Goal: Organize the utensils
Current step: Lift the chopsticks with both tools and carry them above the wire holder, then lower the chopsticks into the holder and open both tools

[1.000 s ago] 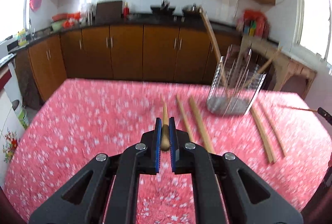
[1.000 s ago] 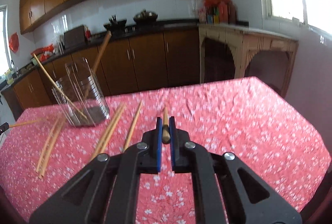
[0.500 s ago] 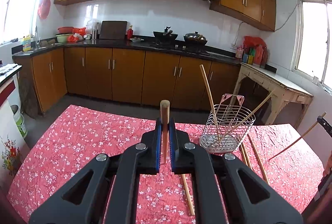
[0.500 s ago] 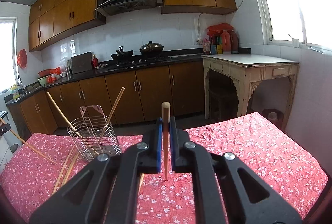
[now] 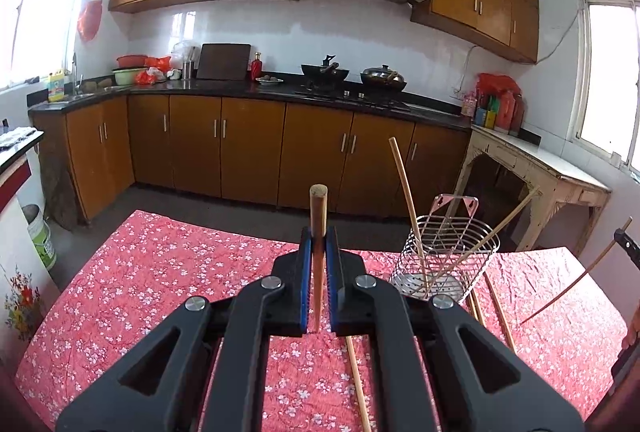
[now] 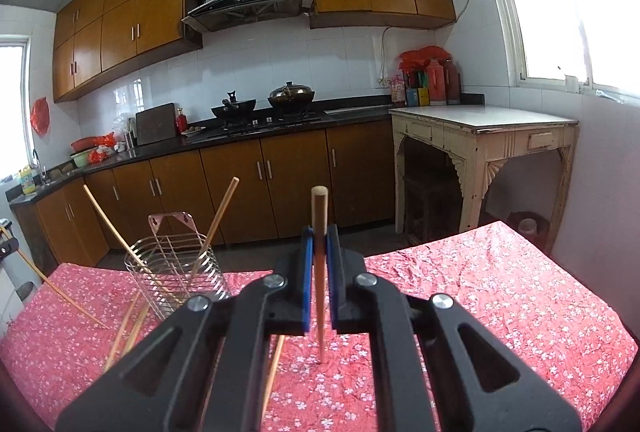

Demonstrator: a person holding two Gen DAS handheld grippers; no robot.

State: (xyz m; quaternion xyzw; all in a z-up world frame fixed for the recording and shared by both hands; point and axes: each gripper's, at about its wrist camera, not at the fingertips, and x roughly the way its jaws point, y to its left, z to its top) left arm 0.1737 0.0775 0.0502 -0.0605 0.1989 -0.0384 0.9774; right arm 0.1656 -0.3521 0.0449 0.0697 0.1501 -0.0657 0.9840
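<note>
clamping one upright chopstick (image 5: 318,216) each (image 6: 319,220), both grippers' (image 5: 319,260) (image 6: 319,260) jaws clenched tight.

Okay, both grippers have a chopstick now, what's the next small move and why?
Probably carry the left gripper, shut on its chopstick, over the wire basket and lower it in. The basket already holds two chopsticks, others lie on the red tablecloth, and the right gripper holds a second chopstick to follow.
</note>
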